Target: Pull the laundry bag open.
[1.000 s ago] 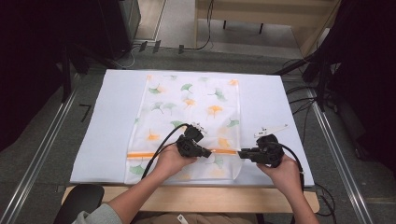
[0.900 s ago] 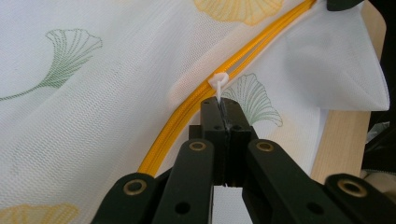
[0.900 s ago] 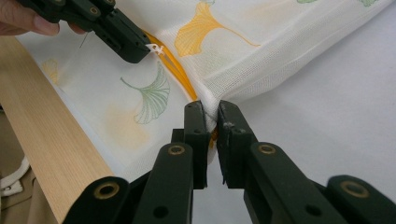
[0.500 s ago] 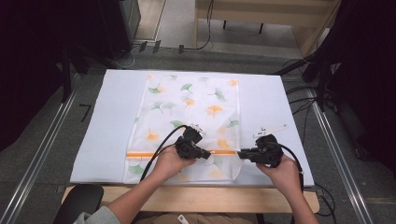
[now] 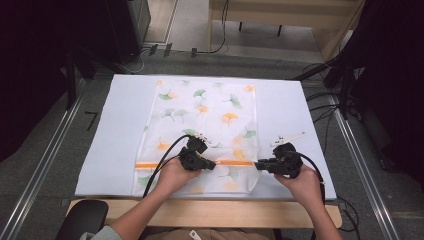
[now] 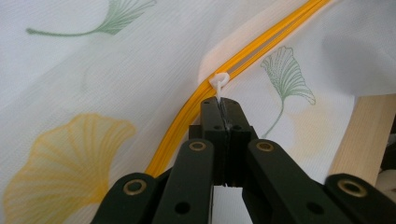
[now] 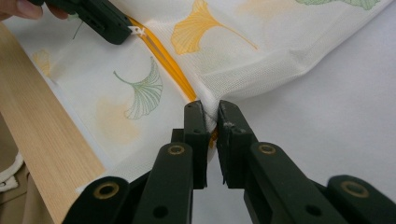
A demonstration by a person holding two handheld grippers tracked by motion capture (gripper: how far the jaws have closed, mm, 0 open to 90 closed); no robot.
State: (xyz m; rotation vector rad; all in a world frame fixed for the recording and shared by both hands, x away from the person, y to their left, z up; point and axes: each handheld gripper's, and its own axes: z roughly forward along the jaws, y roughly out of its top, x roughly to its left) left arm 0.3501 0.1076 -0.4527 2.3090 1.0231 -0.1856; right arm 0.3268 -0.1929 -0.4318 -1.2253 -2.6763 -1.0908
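Observation:
A white mesh bag (image 5: 205, 112) printed with ginkgo leaves lies flat on the table, and an orange zipper (image 5: 150, 164) runs across its near end. My left gripper (image 5: 214, 165) is shut on the zipper's small white pull (image 6: 219, 83), as its own view shows at the jaw tips (image 6: 220, 105). My right gripper (image 5: 258, 165) is shut on the bag's right edge (image 7: 211, 114), where the orange zipper (image 7: 168, 60) ends. The fabric bunches up between its jaws. In the right gripper view the left gripper (image 7: 130, 30) holds the pull (image 7: 138, 31) farther along the zipper.
The bag lies on a white sheet (image 5: 115, 130) that covers the table. A bare wooden strip (image 5: 210, 210) runs along the near edge. Metal rails (image 5: 45, 165) flank the table, and cables (image 5: 325, 107) lie on the floor at the right.
My left gripper has slid slightly left along the zipper with the pull in it. The right gripper has stayed where it was.

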